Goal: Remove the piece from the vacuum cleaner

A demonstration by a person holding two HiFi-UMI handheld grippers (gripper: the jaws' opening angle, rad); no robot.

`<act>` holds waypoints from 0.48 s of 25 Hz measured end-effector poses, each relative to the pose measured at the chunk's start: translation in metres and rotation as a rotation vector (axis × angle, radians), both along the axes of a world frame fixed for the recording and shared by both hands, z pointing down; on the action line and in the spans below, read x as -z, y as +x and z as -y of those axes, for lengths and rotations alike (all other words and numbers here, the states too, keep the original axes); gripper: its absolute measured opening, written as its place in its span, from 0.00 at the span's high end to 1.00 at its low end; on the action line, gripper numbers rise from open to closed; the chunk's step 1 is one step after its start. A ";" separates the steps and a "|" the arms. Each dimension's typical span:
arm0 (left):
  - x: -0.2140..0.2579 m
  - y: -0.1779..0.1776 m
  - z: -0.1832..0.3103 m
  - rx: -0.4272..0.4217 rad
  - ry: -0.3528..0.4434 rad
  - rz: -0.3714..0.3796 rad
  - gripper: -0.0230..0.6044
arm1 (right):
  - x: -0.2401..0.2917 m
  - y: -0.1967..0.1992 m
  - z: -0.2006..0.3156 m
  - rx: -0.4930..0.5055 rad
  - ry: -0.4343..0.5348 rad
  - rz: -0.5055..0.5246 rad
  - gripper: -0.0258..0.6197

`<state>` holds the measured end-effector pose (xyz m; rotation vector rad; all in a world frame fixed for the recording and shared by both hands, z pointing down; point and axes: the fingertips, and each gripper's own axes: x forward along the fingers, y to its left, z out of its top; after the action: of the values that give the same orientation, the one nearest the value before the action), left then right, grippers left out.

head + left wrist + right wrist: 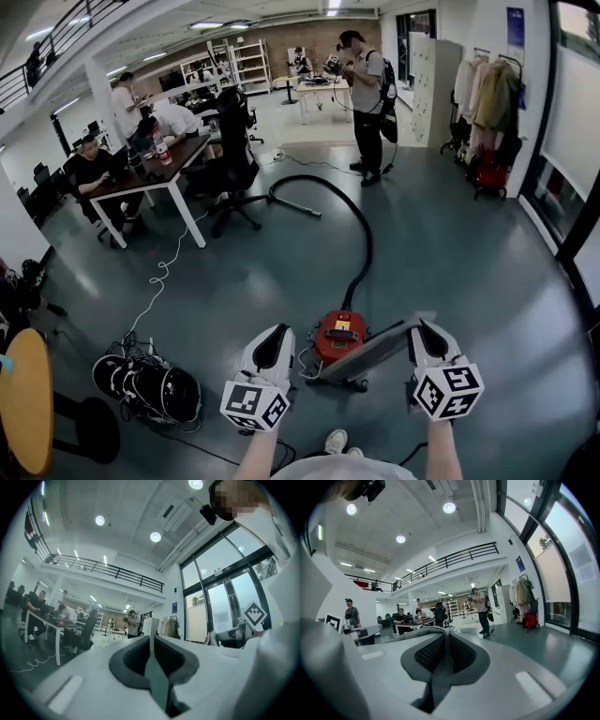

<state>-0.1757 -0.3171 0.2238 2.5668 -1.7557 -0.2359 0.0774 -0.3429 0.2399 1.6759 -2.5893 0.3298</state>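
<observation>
A red vacuum cleaner (337, 336) stands on the grey floor just ahead of me. Its black hose (361, 234) curves away toward a wand lying further off. A long flat grey piece (375, 349) slants from the cleaner's front right side up to my right gripper (424, 326), which is shut on its upper end. In the right gripper view the grey meshed piece (408, 634) leaves the closed jaws (446, 632) and bends left. My left gripper (274, 330) hovers left of the cleaner, shut, apart from the piece. Its jaws (151, 639) meet with nothing seen between them.
A black bag with cables (150, 384) lies on the floor at the left, beside a round wooden table (23, 398). A white cable (159, 277) runs toward a desk (159, 164) with seated people and an office chair (234, 178). A person (367, 94) stands beyond the hose.
</observation>
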 end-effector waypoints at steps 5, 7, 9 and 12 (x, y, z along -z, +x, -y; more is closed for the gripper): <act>0.011 0.016 -0.001 0.000 0.030 0.018 0.96 | 0.003 0.006 -0.002 -0.013 0.006 0.058 0.88; 0.015 0.021 0.001 -0.007 0.036 0.039 0.96 | 0.003 0.005 -0.001 -0.008 0.008 0.058 0.88; 0.016 0.021 0.005 -0.006 0.035 0.050 0.96 | 0.004 0.003 0.000 -0.006 0.014 0.048 0.88; 0.020 0.020 0.011 0.013 0.041 0.051 0.96 | 0.003 0.001 0.002 -0.002 0.024 0.039 0.88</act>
<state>-0.1555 -0.3277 0.2039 2.6131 -1.8036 -0.2111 0.0784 -0.3453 0.2372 1.6964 -2.6307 0.3360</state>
